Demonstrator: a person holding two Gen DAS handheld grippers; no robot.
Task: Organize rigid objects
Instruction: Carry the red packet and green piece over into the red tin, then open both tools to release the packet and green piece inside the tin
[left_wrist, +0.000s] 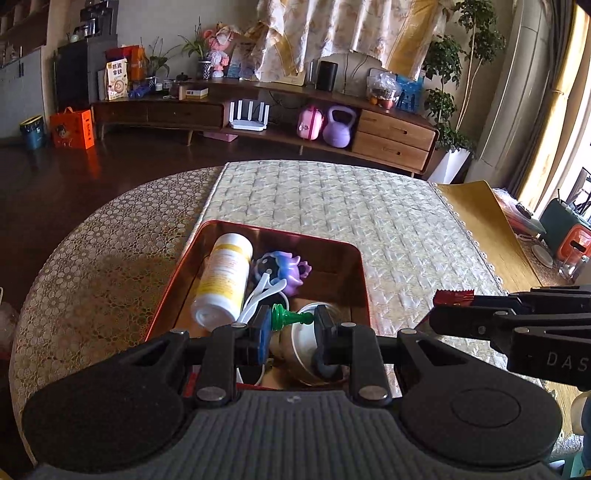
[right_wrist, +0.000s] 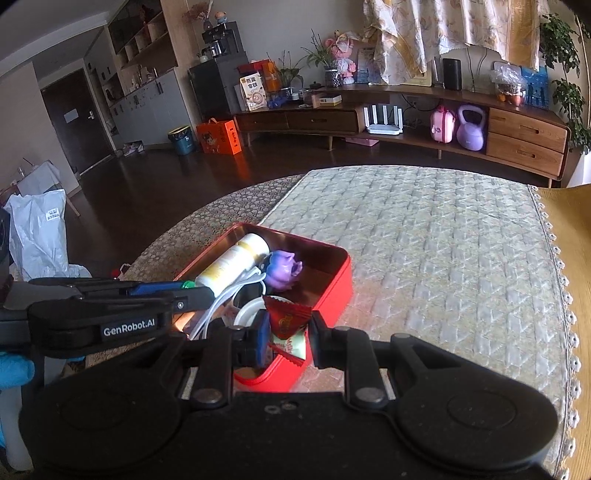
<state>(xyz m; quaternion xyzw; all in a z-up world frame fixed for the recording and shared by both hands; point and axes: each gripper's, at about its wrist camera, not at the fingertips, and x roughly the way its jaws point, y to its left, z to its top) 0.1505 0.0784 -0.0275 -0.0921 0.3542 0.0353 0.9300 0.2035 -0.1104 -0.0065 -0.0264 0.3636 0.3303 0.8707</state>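
Left gripper (left_wrist: 291, 320): jaws clamped on green pawn (left_wrist: 291, 314), long axis crosswise between pads, directly over red tin (left_wrist: 364, 273). Right gripper (right_wrist: 288, 332): jaws clamped on red candy (right_wrist: 286, 316), above tin's near corner.

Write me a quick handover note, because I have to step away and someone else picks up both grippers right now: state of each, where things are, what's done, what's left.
Left gripper: shut on a green chess pawn, held over the red tin.
Right gripper: shut on a red candy wrapper, at the tin's near right corner.
In the tin already: white and yellow bottle, purple toy, white cable, a round white lid.
The tin sits on the table, where no loose items show.
Left: probably release the pawn and candy into the tin.
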